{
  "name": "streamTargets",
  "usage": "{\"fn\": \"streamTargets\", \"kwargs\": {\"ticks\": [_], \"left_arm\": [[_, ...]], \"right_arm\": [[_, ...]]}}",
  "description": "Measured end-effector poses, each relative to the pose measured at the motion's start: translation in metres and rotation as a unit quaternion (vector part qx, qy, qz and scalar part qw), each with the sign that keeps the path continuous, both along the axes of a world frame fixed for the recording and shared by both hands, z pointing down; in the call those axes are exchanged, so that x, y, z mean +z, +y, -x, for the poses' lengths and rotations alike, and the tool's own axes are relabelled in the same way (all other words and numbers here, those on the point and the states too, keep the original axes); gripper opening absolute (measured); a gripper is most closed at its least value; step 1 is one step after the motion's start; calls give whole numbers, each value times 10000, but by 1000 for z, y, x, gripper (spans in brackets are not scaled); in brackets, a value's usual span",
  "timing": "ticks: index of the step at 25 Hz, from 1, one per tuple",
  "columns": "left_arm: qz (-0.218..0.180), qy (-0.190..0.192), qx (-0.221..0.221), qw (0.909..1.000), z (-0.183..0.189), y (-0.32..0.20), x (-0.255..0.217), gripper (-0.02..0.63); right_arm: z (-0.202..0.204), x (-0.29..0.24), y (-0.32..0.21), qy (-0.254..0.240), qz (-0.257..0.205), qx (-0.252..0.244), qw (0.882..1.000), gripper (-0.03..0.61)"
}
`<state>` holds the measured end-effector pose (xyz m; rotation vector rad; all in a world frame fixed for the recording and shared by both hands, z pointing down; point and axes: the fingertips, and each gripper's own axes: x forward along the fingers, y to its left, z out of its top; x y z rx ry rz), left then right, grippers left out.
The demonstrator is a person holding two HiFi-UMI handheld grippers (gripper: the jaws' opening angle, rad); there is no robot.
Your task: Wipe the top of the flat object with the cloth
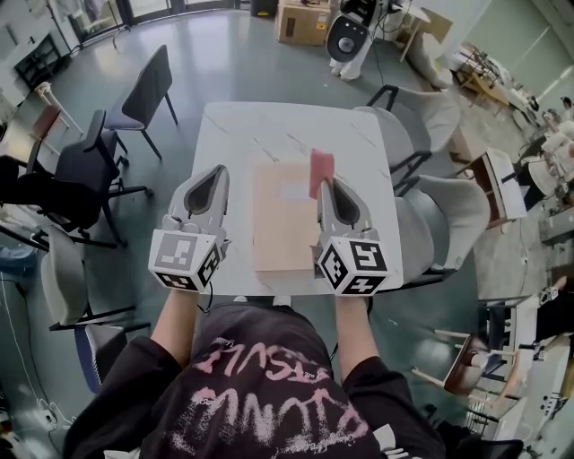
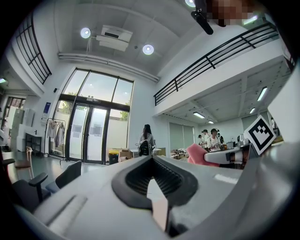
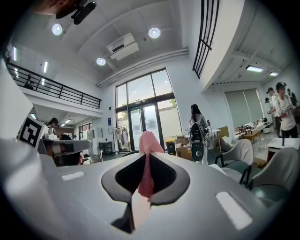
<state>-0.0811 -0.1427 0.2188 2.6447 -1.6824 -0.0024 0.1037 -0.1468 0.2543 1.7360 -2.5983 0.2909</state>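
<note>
A flat beige board [image 1: 280, 224] lies on the white table [image 1: 242, 134], lengthwise between my two grippers. My right gripper [image 1: 325, 184] is shut on a pink cloth [image 1: 321, 168], which sticks up from its tips over the board's right edge. In the right gripper view the cloth [image 3: 149, 140] is pinched between the jaws of that gripper [image 3: 146, 157] and hangs down inside them. My left gripper [image 1: 218, 172] is shut and holds nothing, over bare tabletop left of the board. Both gripper views look level across the room, and the left gripper [image 2: 152, 158] view shows the cloth [image 2: 199, 154] to its right.
Dark chairs [image 1: 148, 90] [image 1: 85, 175] stand left of the table and grey armchairs [image 1: 421, 116] [image 1: 448, 215] right of it. A cardboard box [image 1: 303, 22] sits on the floor beyond. People stand far off across the room [image 3: 199, 126].
</note>
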Motion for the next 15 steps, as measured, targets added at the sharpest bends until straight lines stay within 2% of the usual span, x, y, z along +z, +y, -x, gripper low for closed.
{"fn": "streamTargets", "kwargs": {"ticks": [15], "left_arm": [[12,-13,10,10000,3,-3,2,0]], "right_arm": [[1,4,-2,9,47,38,10000,44]]}}
